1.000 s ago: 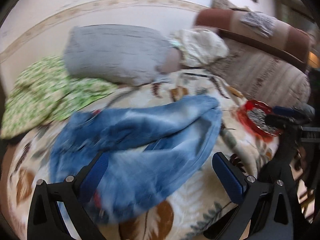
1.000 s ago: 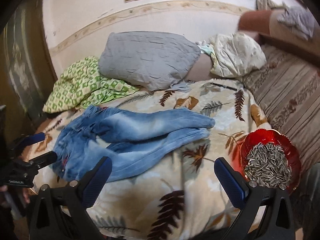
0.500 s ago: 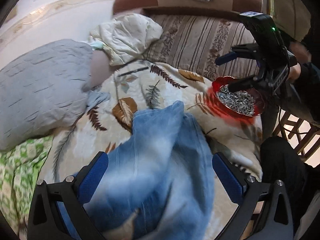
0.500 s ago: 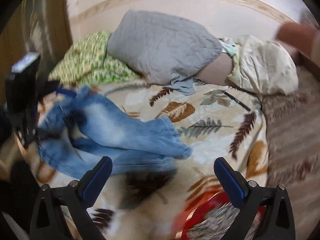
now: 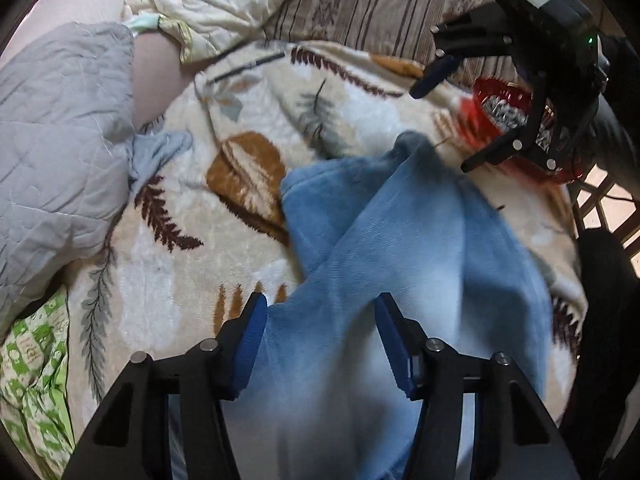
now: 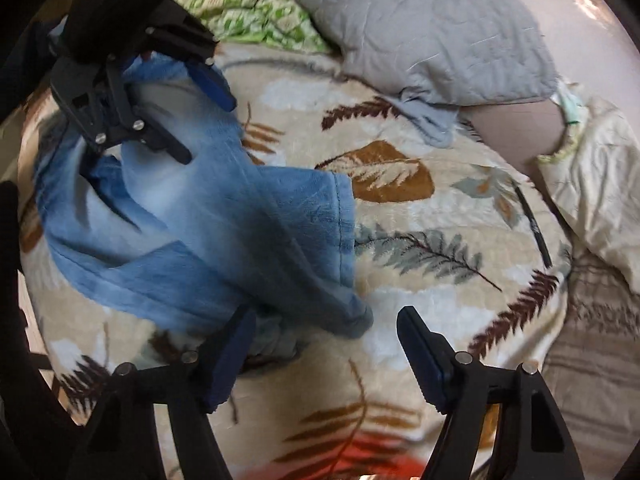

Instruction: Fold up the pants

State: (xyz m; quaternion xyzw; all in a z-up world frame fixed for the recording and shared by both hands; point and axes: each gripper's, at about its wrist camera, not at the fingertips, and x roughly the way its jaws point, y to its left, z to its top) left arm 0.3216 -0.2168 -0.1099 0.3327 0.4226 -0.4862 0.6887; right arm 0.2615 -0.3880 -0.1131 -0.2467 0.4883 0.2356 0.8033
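While the pants [image 5: 400,248] lie rumpled on the bed's leaf-print blanket [image 5: 168,256], neither gripper has yet closed on cloth.

Left wrist view: the left gripper [image 5: 318,334] sits at the bottom centre, its jaws at a moderate gap, with denim running between and under them. Whether the pads touch the fabric cannot be told. The pants run from bottom centre up to right of centre, one leg crossed over the other, the hem ends near the red bowl [image 5: 516,120] at upper right. The right gripper [image 5: 444,120] is at upper right, open, in front of that bowl. A grey pillow [image 5: 60,136] fills the left edge.

Right wrist view: the right gripper [image 6: 326,346] is at bottom centre, jaws wide, empty. Its left pad lies just beside the lower leg's hem; the nearest hem corner reaches into the gap between the jaws. The pants [image 6: 224,232] occupy the left half of the frame. The left gripper [image 6: 198,118] is at upper left, above the denim, partly open.

Judgement: the step in hand is taking hold of both ends before folding. To do it well, the legs should be aligned first, since they cross. The right gripper should bite both hems together, not one layer. The left should pinch full thickness. Keep clear of the bowl; a dragged hem could tip it.
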